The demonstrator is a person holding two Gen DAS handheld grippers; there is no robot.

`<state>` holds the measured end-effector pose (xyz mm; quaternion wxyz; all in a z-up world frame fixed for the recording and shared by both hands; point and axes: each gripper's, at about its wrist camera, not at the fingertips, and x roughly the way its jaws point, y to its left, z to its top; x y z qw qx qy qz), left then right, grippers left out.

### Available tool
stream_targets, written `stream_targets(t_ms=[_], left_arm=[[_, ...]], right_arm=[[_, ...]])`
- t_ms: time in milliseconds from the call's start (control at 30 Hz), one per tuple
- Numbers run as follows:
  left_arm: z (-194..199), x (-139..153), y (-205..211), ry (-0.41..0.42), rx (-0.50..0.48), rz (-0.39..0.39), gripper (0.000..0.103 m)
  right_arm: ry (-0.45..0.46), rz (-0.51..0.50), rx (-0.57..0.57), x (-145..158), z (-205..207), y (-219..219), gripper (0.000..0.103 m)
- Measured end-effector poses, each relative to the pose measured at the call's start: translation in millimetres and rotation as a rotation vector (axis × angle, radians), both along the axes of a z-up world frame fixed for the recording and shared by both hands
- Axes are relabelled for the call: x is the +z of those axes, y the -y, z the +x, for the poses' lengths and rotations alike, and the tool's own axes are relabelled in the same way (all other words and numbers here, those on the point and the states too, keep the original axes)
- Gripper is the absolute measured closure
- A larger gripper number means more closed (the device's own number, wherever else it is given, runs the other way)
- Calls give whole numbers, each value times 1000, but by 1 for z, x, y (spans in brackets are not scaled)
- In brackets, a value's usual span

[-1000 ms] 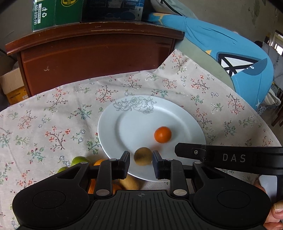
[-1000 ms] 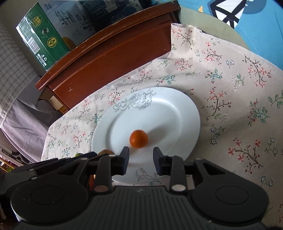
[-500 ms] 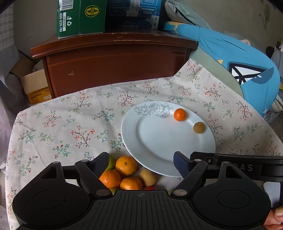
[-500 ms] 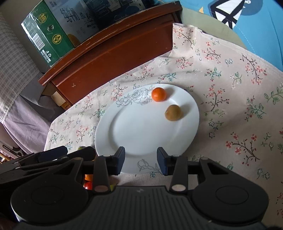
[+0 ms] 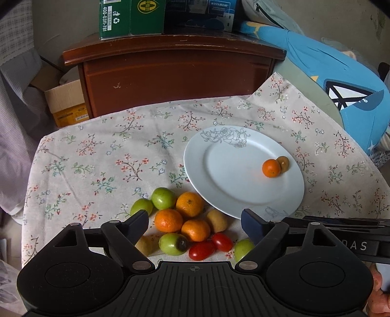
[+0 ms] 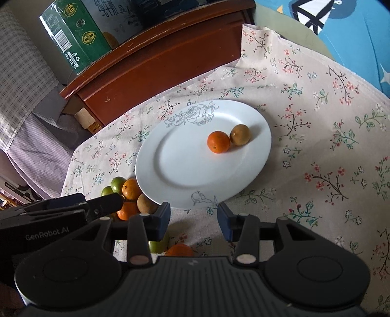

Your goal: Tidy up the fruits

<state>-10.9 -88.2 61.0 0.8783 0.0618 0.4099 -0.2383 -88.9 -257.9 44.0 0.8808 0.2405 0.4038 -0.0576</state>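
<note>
My left tongs (image 5: 195, 225) hang spread wide and empty over the fruit pile (image 5: 181, 223), which sits at seven o'clock of the plate (image 5: 219, 195). My right tongs (image 6: 193, 218) are partly open, also empty. I'd lower over one top orange (image 5: 168, 220), close gently, then lift clear of the rim. Readable: "400-0311-781" on the green carton (image 5: 131, 18); "GenRobot.AI" on the left tool.

Both wrist views look down from nearby, sharing the plate (image 5: 195, 161) (image 6: 151, 175) and tablecloth (image 5: 97, 158) (image 6: 316, 146)
</note>
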Motion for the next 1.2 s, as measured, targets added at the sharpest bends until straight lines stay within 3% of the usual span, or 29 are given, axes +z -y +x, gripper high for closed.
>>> stream_targets(t_ms=[467,767,900,1033,1200], left_arm=[[-11,-2,-21,-24,59,14,18],[-15,-11,-21,-79,73,-7,18],[-17,-14,-15,-85,66,3,18],[-19,-18,-10,-96,59,2,18],[-23,-20,-1,-87,42,19,19]], right_arm=[[-56,-32,125,-9,-11,-29,59],[-73,-60,135,-19,-9,-34,59],[-75,-65,152,-22,-9,-36,71],[-79,-89,148,-18,-11,-35,71],[-79,-92,60,-10,-18,-16,71]])
